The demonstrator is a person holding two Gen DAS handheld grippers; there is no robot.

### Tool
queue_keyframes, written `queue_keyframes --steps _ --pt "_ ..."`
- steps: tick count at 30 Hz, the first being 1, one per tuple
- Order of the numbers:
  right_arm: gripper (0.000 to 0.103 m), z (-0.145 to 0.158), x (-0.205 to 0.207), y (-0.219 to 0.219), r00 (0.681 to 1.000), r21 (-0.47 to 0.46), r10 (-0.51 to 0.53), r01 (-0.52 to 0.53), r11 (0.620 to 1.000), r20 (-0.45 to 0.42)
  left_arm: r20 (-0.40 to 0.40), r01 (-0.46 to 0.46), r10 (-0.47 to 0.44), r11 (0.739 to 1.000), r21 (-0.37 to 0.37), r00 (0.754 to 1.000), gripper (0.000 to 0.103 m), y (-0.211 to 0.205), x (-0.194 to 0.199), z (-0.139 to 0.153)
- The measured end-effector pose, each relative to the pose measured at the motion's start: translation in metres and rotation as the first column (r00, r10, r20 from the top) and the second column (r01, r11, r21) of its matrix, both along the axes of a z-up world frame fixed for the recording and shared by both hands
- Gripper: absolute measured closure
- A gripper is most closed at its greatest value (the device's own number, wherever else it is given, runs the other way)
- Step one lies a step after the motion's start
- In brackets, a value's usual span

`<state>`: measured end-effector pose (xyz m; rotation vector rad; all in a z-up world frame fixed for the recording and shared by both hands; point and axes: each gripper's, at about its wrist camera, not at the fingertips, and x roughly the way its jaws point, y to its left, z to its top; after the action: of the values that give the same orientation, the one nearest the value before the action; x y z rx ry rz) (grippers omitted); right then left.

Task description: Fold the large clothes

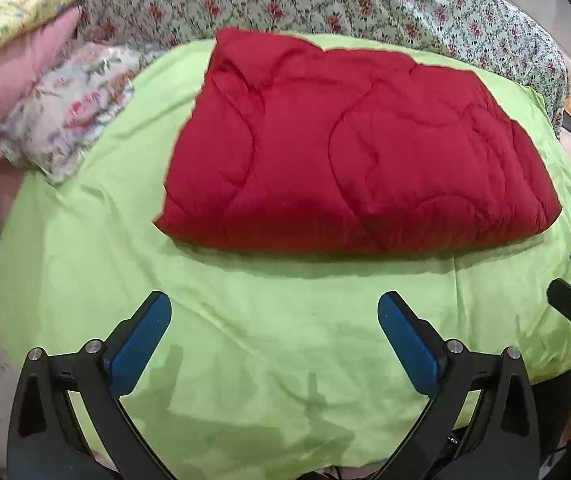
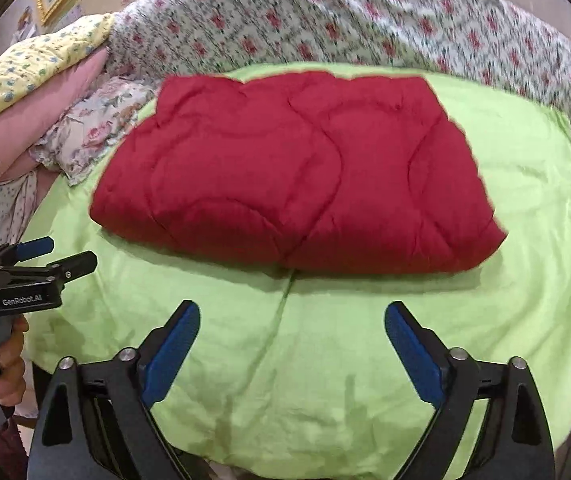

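Bright, even light; my claws' shadows fall on the sheet (image 1: 245,360). Fisheye bends the edges; far bedding (image 2: 365,20) blurs.

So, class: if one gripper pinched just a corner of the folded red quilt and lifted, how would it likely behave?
The red quilt looks puffy and stitched, so it would probably sag and unfold rather than lift as a block. Its thick folded edge suggests bulk, though likely light for its size. On the smooth green sheet it might slide when pushed.
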<state>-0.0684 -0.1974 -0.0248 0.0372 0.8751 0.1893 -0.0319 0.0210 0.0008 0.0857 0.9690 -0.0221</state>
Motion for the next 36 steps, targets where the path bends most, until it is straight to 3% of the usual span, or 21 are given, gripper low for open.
queue_keyframes --steps 6,20,36 --pt "0.003 0.024 0.002 0.007 0.999 0.004 0.034 -0.034 0.999 0.037 0.045 0.004 -0.005 1.0 0.027 0.999 0.0 -0.004 0.004 0.016" --pt "0.003 0.006 0.041 0.008 0.999 0.014 0.019 -0.018 1.0 -0.043 -0.023 -0.014 0.014 0.999 0.031 1.0 0.0 -0.007 0.048 -0.007" --pt "0.003 0.012 0.079 0.01 0.997 0.024 0.015 -0.013 1.0 -0.069 -0.029 -0.006 0.006 1.0 0.012 1.0 0.0 -0.014 0.073 -0.003"
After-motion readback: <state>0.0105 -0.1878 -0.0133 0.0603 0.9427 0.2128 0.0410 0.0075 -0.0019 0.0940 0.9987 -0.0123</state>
